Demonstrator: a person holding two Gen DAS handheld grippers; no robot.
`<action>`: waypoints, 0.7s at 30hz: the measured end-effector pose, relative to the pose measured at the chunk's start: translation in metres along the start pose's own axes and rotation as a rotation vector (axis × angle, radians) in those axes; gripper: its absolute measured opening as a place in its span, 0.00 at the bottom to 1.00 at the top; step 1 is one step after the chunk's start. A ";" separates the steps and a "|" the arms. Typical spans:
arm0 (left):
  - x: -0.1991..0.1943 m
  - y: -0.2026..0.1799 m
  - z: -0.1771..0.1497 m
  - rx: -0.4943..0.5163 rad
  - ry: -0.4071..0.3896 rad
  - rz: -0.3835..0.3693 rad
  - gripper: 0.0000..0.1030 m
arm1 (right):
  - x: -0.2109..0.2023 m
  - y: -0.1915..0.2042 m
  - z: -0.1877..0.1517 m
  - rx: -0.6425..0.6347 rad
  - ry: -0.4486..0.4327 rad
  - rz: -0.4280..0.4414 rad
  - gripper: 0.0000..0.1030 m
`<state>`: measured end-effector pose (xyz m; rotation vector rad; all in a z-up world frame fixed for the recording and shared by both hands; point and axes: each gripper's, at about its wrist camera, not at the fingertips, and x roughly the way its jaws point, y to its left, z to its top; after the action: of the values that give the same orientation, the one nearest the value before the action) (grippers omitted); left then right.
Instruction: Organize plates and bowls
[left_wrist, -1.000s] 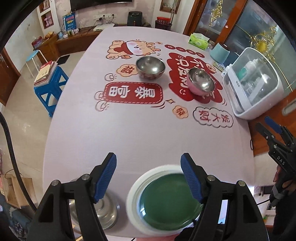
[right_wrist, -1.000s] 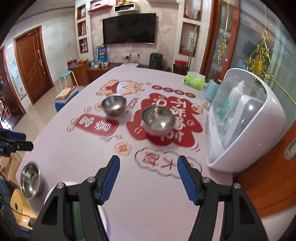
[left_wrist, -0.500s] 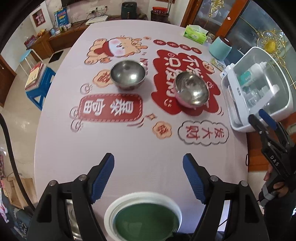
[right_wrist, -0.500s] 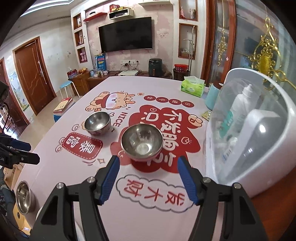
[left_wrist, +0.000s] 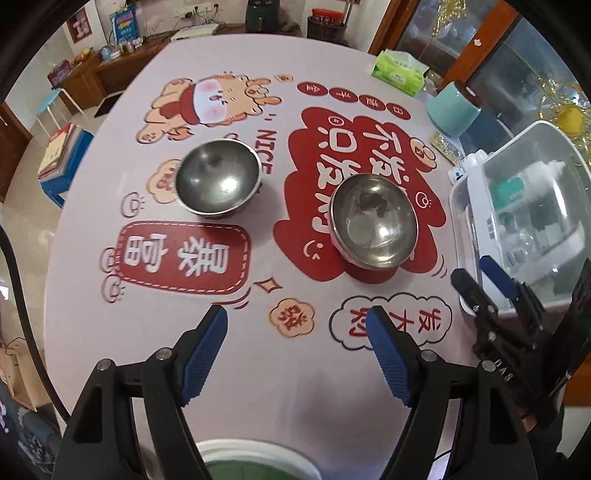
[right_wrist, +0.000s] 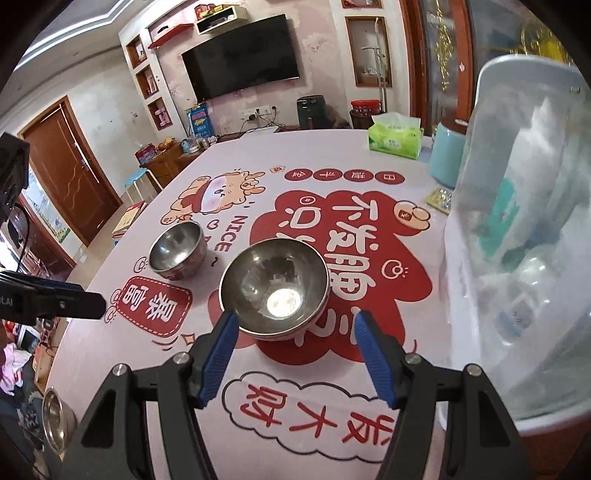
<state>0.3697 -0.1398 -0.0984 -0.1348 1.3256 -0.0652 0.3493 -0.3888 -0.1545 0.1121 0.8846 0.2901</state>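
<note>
Two steel bowls stand upright on the printed tablecloth: one (left_wrist: 218, 177) (right_wrist: 177, 251) on the left, one (left_wrist: 373, 218) (right_wrist: 275, 288) on the right over the red patch. My left gripper (left_wrist: 295, 317) hangs open above bare cloth short of both bowls, with nothing between its blue pads. My right gripper (right_wrist: 295, 319) (left_wrist: 471, 267) is open, its tips flanking the near side of the right bowl without pressing it. A green plate with a white rim (left_wrist: 258, 458) peeks in at the bottom edge under the left gripper. A third small steel bowl (right_wrist: 55, 421) sits at the near left table edge.
A white box with a clear lid (left_wrist: 524, 206) (right_wrist: 517, 221) fills the table's right side, close to the right bowl. Behind it stand a teal cup (left_wrist: 452, 109) and a green tissue pack (left_wrist: 400, 72). A blue stool with books (left_wrist: 59, 162) stands left of the table.
Both grippers have moved forward over the table toward the two bowls. The green plate has slid to the bottom edge of the left view; the right bowl now sits between the right tips.
</note>
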 end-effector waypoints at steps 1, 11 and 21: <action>0.008 -0.002 0.003 0.000 0.003 -0.007 0.74 | 0.007 -0.001 -0.001 0.002 0.000 0.003 0.63; 0.077 -0.023 0.036 0.000 0.000 -0.058 0.74 | 0.054 -0.010 -0.015 0.025 0.035 0.058 0.63; 0.134 -0.027 0.046 -0.046 0.011 -0.047 0.74 | 0.083 -0.028 -0.026 0.116 0.041 0.120 0.63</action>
<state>0.4477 -0.1807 -0.2126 -0.2047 1.3358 -0.0755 0.3845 -0.3919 -0.2394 0.2685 0.9367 0.3534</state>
